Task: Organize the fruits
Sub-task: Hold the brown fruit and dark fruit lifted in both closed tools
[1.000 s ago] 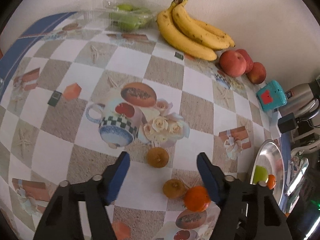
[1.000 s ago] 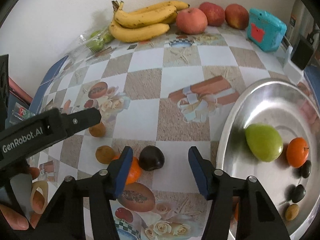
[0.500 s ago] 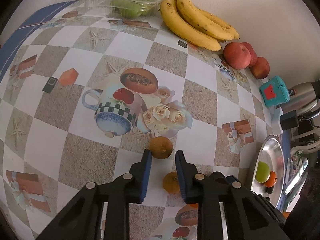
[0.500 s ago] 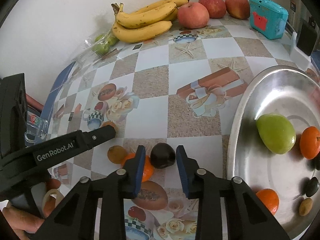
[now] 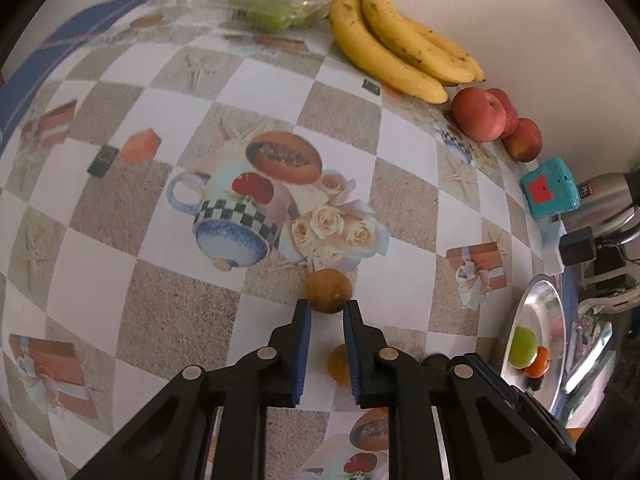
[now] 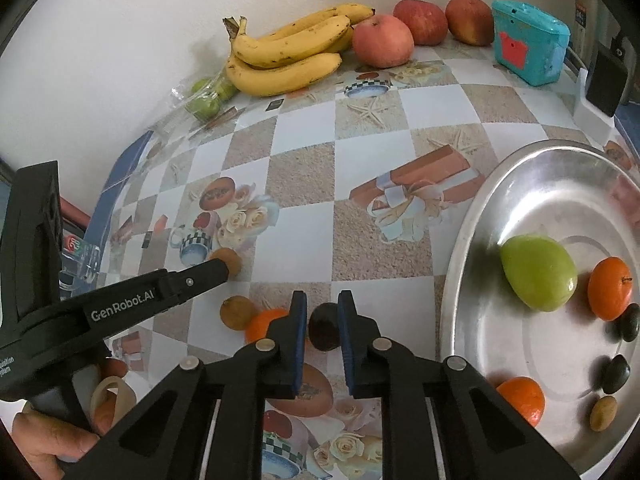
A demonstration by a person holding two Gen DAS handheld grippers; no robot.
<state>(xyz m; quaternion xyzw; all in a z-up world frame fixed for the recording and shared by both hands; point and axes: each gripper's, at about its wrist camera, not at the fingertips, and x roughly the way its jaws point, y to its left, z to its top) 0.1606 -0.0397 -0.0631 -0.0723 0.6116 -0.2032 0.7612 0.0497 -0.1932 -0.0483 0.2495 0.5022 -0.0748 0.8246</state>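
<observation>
My left gripper has its fingertips closed on the near side of a small brown fruit on the tablecloth; the same fruit shows in the right wrist view. My right gripper is shut on a dark round fruit. A second brown fruit and an orange lie just left of it. A steel tray at the right holds a green mango, two oranges and small dark and brown fruits.
Bananas, three red apples and a bag of green fruit line the back wall. A teal box and a black adapter stand at the back right. A flask is beyond the table edge.
Both grippers went from wide open to closed. The left one moved forward onto the far brown fruit; the right one closed on the dark fruit.
</observation>
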